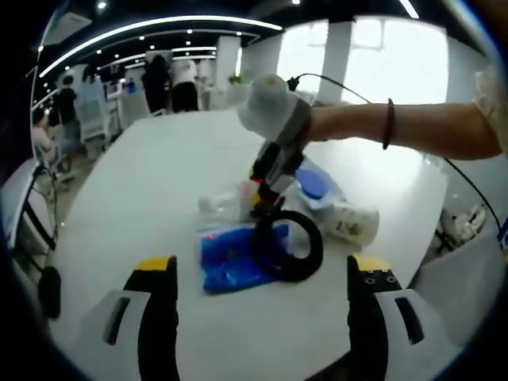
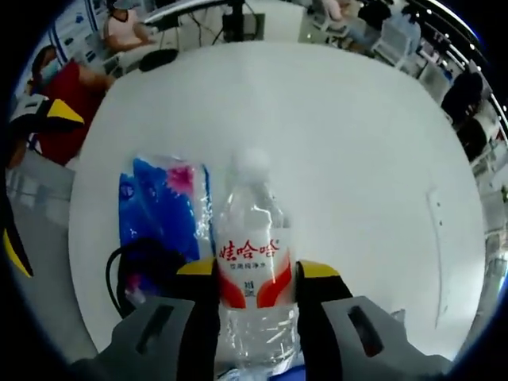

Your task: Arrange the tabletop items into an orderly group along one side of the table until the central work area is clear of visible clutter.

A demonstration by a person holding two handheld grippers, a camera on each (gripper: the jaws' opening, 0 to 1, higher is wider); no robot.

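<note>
In the right gripper view my right claw (image 2: pixel 255 295) is pinching a clear water bottle (image 2: pixel 252 262) with a red and white label; both yellow-tipped jaws press on its sides at the label, and the bottle lies along the jaws with its white cap pointing away from me. Just left of the bottle a blue plastic packet (image 2: pixel 163 202) lies flat on the white worktop (image 2: pixel 357 159), and a black cable coil (image 2: pixel 131 270) rests on the near end of this packet.

In the left gripper view my left claw (image 1: pixel 262 298) is spread wide and holds nothing; it stays above the worktop (image 1: pixel 143 182), near the group of things. There I see the right claw (image 1: pixel 266 190) coming in from the right on a person's arm (image 1: pixel 397 131), standing at the water bottle (image 1: pixel 222 208). The blue packet (image 1: pixel 230 258) is in front of it, with the black cable coil (image 1: pixel 290 246) on top. A white bottle with green print (image 1: pixel 349 221) lies just beside the coil, on the right
</note>
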